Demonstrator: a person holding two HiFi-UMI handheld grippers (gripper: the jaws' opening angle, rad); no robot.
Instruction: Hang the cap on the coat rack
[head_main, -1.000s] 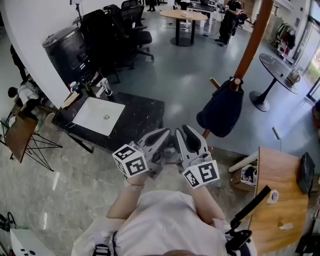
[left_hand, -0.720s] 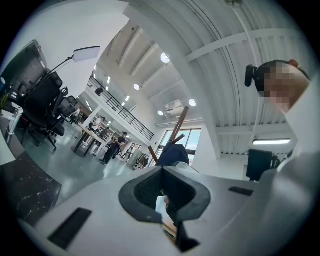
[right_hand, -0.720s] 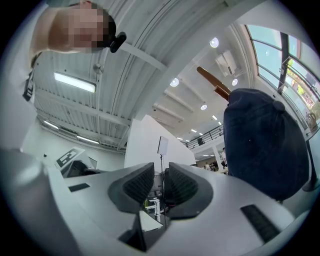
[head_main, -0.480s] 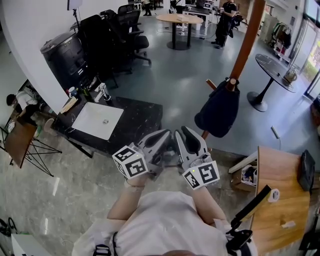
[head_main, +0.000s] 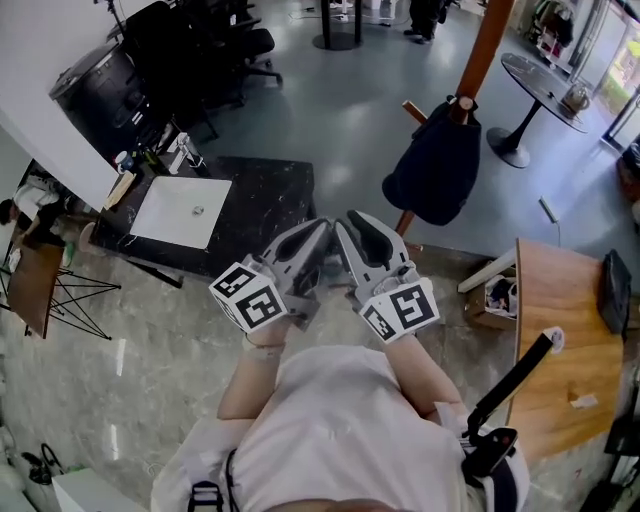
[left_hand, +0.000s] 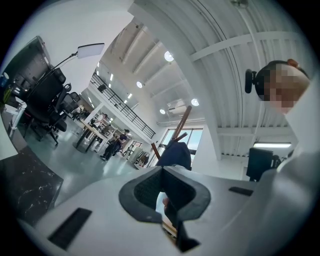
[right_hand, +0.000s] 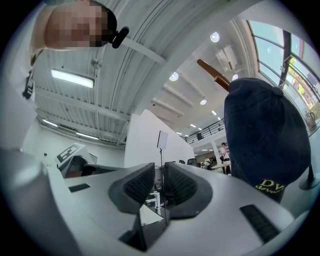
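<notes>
Over the last second the dark navy cap (head_main: 436, 170) has not shifted. It hangs on the coat rack (head_main: 483, 50), draped from an upper peg against the brown pole, with nothing touching it. What has changed is the person's stance: the rack and cap now sit higher in the head view, and more of the person's torso shows, so the person seems to be drawing back from the rack.

The left tool (head_main: 318, 232) and right tool (head_main: 346, 224) stay side by side, well short of the rack. The left tool's pads meet at the tips on nothing. The right tool's pads stand barely apart, with only background showing through the slit.

Judged from this, the hanging looks done, and what remains is withdrawal.
</notes>
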